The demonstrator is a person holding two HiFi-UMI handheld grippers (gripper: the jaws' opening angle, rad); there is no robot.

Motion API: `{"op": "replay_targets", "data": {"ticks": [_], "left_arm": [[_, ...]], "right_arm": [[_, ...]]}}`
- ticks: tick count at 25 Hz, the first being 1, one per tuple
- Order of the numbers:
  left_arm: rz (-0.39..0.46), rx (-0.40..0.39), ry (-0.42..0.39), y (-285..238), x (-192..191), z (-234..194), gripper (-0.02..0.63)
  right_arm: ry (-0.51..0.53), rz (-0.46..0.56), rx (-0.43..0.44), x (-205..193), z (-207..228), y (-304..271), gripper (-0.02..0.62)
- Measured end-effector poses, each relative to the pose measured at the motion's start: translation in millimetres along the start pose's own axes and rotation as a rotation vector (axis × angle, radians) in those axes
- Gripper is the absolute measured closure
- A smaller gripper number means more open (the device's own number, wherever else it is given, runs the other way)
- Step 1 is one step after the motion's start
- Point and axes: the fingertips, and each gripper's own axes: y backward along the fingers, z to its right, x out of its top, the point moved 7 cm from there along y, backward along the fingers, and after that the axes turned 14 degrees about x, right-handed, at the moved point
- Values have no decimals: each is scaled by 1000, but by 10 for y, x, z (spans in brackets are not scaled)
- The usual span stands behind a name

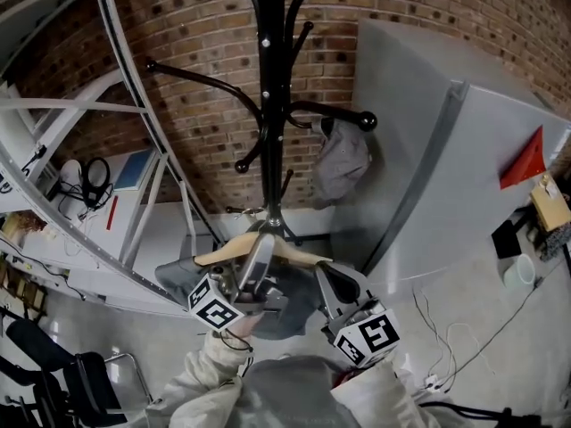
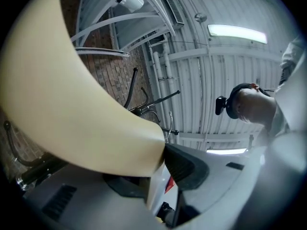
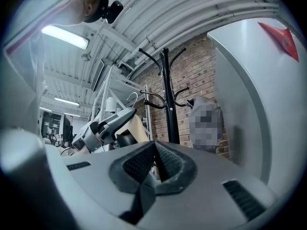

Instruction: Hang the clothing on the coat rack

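Note:
A black coat rack (image 1: 270,105) stands against the brick wall. A grey garment (image 1: 342,160) hangs from its right arm. Below the rack, my left gripper (image 1: 259,255) is shut on a pale wooden hanger (image 1: 299,251), and dark grey clothing (image 1: 290,315) is draped under the hanger. In the left gripper view the hanger (image 2: 72,104) fills the frame and presses against the jaw pad, with my left gripper (image 2: 153,176) closed on it. My right gripper (image 1: 326,276) is just right of the hanger, and its jaws (image 3: 154,166) are together with nothing visible between them. The rack (image 3: 169,104) stands ahead of it.
A large grey panel (image 1: 464,176) leans at the right, close to the rack. White metal framing (image 1: 80,150) runs along the left. Cables (image 1: 446,346) lie on the floor at the right, next to a cup (image 1: 517,275). A black chair (image 1: 80,382) is at the lower left.

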Motion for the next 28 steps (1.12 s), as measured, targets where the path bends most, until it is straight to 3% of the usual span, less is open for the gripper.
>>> {"op": "replay_targets", "data": {"ticks": [17, 28], "left_arm": [[23, -78, 52, -536, 258, -318, 486], [8, -65, 73, -672, 219, -621, 486]], "right_arm": [[59, 35, -51, 112, 164, -345, 571], [46, 10, -87, 21, 290, -496, 571]]}}
